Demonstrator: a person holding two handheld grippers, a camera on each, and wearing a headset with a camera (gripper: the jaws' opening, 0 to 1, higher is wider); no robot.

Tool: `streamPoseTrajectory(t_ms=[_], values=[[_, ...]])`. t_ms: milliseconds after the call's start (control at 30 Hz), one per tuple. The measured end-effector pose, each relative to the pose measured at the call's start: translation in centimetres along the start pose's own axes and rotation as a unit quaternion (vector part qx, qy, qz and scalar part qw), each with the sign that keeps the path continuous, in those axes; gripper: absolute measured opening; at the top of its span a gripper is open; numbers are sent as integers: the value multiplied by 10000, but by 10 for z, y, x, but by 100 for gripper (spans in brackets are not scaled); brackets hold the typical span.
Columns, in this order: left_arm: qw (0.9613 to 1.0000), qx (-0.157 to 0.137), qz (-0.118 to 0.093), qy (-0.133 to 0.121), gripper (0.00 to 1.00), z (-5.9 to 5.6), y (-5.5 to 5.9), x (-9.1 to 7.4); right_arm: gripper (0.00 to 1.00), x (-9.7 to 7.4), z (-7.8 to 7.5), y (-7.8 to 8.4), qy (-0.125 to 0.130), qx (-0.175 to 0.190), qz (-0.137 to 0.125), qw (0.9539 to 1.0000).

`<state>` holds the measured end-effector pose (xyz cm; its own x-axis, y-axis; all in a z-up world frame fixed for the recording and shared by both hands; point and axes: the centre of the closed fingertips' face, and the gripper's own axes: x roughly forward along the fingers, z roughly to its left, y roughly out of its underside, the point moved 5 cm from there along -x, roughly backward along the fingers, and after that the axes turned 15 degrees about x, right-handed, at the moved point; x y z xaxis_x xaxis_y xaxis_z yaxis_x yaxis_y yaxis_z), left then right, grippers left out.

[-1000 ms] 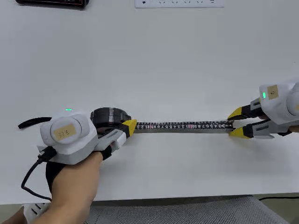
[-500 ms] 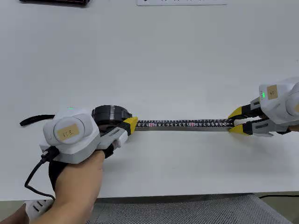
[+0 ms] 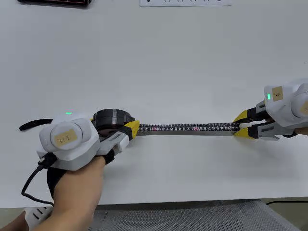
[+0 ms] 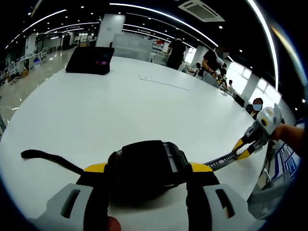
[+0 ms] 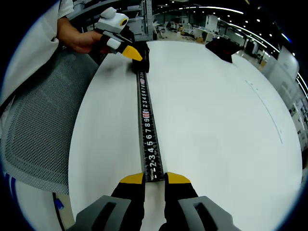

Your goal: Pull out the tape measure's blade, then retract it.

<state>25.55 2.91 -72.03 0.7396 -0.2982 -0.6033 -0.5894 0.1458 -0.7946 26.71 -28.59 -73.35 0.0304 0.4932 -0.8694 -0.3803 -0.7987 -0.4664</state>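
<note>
Grippers with yellow-tipped jaws and grey-white bodies are seen at either end of the work. The left gripper [image 4: 148, 168] is closed around the rounded black tape measure case [image 3: 111, 119], one jaw on each side. The right gripper [image 5: 154, 179] is pinched onto the free end of the narrow dark blade with white numerals [image 3: 187, 128]. The blade is drawn out flat along the smooth white tabletop [image 3: 168, 62], spanning the gap between the two grippers, which are well apart.

A slip at the right jaws is judged the main risk. Only the blade's very tip is held, and a sprung blade would likely snap back toward the case if the thin, slick strip were released all at once. A kink could be caused if that end were raised or twisted while under tension. The case could also be dragged or rotated in the left jaws if the pull were not kept in line with the slot.

The case appears to be moulded plastic with a rubbery, ribbed grip, drum-shaped and squat. The blade is thought to be thin painted steel, printed with small figures and red marks. A limp black wrist strap [image 4: 45, 156] lies loose on the table behind the case and could be caught if the case were shifted.
</note>
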Motion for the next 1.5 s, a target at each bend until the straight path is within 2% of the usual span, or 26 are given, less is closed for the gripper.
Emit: streamPoseTrajectory(t_ms=[267, 767, 1100, 1500], values=[[10000, 27, 26, 10, 60, 0, 0, 0, 11, 0, 0, 0, 6, -2, 4, 10000], [9997, 108, 232, 35, 57, 1, -1, 0, 10, 0, 0, -1, 27, -18, 74, 10000], [9997, 81, 208, 65, 57, 2, 0, -1, 10, -1, -1, -2, 33, 12, 86, 10000], [9998, 27, 181, 112, 57, 0, 0, -2, 10, 5, 3, -16, -91, 63, -94, 9999]])
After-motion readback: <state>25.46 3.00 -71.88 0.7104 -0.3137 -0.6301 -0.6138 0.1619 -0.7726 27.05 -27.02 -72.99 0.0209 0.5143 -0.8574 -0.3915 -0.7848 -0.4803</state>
